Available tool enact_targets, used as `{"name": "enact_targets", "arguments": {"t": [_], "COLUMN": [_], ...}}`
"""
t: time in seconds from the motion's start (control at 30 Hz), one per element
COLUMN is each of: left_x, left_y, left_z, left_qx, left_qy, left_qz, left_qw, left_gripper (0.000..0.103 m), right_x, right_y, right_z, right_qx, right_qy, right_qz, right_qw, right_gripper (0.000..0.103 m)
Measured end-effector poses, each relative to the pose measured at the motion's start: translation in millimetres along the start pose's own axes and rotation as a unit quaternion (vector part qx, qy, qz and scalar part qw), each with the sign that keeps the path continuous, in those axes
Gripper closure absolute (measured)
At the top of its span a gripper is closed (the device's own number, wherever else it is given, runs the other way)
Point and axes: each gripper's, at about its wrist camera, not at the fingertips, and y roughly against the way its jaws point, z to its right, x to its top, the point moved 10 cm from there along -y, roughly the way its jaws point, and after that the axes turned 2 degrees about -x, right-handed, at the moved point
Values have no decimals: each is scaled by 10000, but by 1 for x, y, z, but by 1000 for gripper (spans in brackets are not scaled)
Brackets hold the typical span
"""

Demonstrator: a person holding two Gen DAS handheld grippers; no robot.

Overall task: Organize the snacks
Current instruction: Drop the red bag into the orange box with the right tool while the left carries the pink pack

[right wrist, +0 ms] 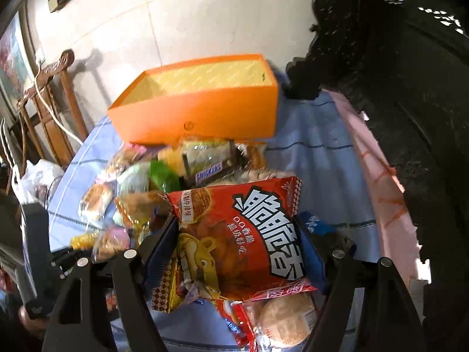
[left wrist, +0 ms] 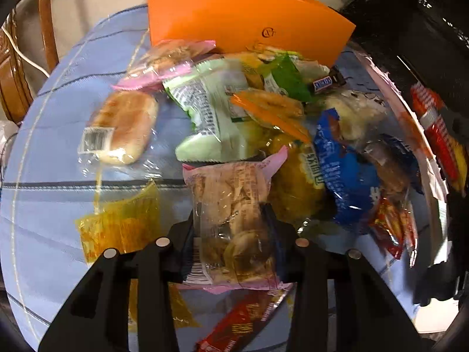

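Observation:
A heap of wrapped snacks lies on a blue checked tablecloth (left wrist: 58, 176) in front of an open orange box (left wrist: 249, 20) (right wrist: 199, 111). My left gripper (left wrist: 231, 223) is shut on a clear, pink-edged pastry packet (left wrist: 228, 199) at the near edge of the heap. My right gripper (right wrist: 236, 234) is shut on a large red crisp bag (right wrist: 243, 234), which fills the span between its fingers. In the heap are a Snickers bar (left wrist: 322, 83) (right wrist: 209, 173), a green packet (left wrist: 205, 108), a blue packet (left wrist: 337, 170) and a wrapped bun (left wrist: 126, 126).
A yellow packet (left wrist: 117, 226) and a red bar (left wrist: 234, 325) lie near the left fingers. A round cake in a red wrapper (right wrist: 287, 316) sits under the crisp bag. A wooden chair (right wrist: 49, 102) stands left, and dark carved furniture (right wrist: 410, 88) right of the table.

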Motion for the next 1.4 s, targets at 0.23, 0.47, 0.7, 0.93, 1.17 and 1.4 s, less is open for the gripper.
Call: {"name": "enact_targets", "arguments": {"t": [0.23,0.47,0.7,0.93,1.17,1.4], "left_x": [26,136,246,298,220,163], "left_y": [66,109,93,56,34,-31], "left_z": [19,16,-15,-35,-47,-71], "left_qx": [-516,8,847,1438,1829,1860], "left_qy": [86,-53,310,129,-631,-684], "left_qz": [723,1540,1950,1928,1670,875], "left_qw": [9960,9881,9766,9706,9668,9763], "left_gripper": [63,63,63,5,4,4], "right_x": [23,118,232,275,183,74], "right_y": [32,44,-23,-89,-112,-179], "right_z": [7,1,-9,-24,-29,-54], "right_qx": [179,249,315,0,169,361], "right_qy": [-166,90,208,565,1012,1134], "right_qz": [318,1088,1245,1126,427,-771], "right_qw": [9992,9937,9915,9920,9938,9899], "right_gripper": [26,26,26,4,4,4]}}
